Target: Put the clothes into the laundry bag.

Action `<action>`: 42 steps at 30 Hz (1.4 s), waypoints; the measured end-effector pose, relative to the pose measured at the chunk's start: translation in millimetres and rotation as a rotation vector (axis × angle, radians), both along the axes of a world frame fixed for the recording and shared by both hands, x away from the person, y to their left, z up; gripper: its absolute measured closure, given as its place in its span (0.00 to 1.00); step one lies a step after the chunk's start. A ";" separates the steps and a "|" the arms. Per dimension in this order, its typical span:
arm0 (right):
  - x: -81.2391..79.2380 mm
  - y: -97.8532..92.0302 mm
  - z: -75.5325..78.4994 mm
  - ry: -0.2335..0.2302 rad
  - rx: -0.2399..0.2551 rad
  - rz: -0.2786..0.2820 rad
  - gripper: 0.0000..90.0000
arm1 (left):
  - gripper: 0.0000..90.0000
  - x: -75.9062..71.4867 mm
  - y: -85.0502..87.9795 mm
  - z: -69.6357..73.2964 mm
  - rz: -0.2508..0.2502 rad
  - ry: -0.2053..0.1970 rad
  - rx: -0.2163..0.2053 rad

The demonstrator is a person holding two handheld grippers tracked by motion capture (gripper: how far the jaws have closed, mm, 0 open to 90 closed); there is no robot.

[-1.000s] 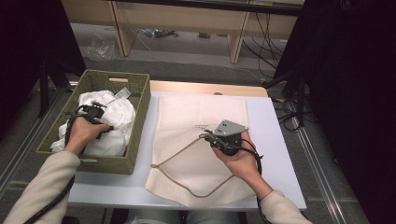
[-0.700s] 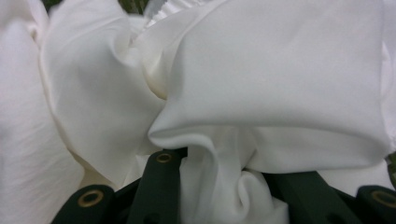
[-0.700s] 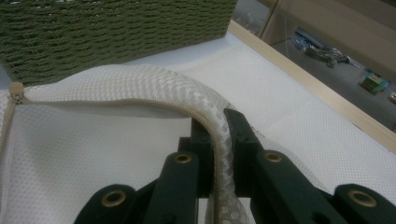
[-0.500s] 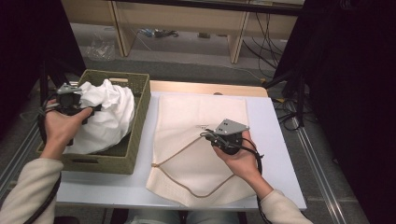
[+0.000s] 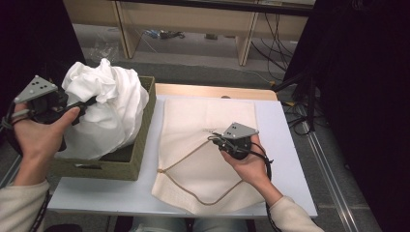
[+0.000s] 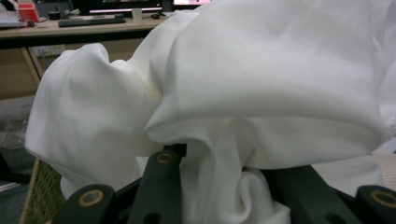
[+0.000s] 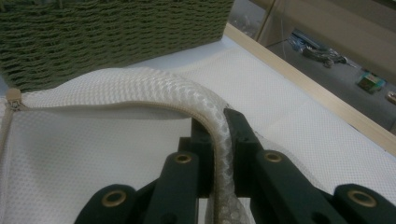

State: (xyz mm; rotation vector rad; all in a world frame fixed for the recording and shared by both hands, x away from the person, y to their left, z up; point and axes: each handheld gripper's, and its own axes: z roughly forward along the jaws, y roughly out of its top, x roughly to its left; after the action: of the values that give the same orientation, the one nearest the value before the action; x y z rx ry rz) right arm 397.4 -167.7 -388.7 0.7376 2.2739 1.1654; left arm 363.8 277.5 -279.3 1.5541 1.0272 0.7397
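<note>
White garment [image 5: 109,108] lifted from the basket, mesh bag held ready

At left we see our left hand-held gripper [image 5: 87,103] clamped on the bunched cloth, raised above the green woven basket [image 5: 140,140]; at right, our right hand-held gripper [image 5: 216,140] pinches the mesh laundry bag [image 5: 203,121] at its zipped edge on the tabletop [image 5: 285,145]. Carrying across and bagging remain.
</note>
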 end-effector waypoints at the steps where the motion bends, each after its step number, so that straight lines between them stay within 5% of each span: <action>1: 0.1 0.0 0.0 0.000 0.001 0.000 0.93 | 0.80 -4.0 -1.9 2.2 -0.010 -0.012 -0.008; 9: 1.7 -0.6 1.2 -0.027 -0.003 0.003 0.93 | 0.80 -28.9 -17.7 16.1 -0.106 -0.063 -0.009; 16: 2.6 -1.7 2.7 -0.025 -0.004 0.001 0.94 | 0.80 -59.9 -39.0 36.1 -0.256 -0.130 0.007; 25: 1.7 -1.5 4.4 -0.029 0.000 -0.011 0.97 | 0.80 -82.3 -65.5 45.9 -0.420 -0.127 0.045; 29: 2.6 -1.8 4.2 -0.022 0.000 -0.006 0.98 | 0.80 -87.4 -83.8 42.3 -0.502 -0.098 0.068; 33: 2.8 -2.8 5.4 -0.012 0.004 -0.008 0.98 | 0.80 -84.7 -112.1 24.7 -0.623 -0.029 0.140; 39: 2.7 -2.6 5.4 -0.018 0.014 -0.027 0.98 | 0.80 -67.8 -147.8 -14.5 -0.682 0.105 0.222; 42: 3.3 -2.5 5.3 -0.003 0.009 -0.024 0.98 | 0.80 -61.2 -160.5 -26.5 -0.702 0.132 0.264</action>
State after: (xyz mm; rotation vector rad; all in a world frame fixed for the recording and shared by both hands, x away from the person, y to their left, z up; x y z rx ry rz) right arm 400.7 -170.1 -383.4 0.7641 2.2519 1.1655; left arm 302.6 116.9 -305.8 2.0463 0.4162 0.2854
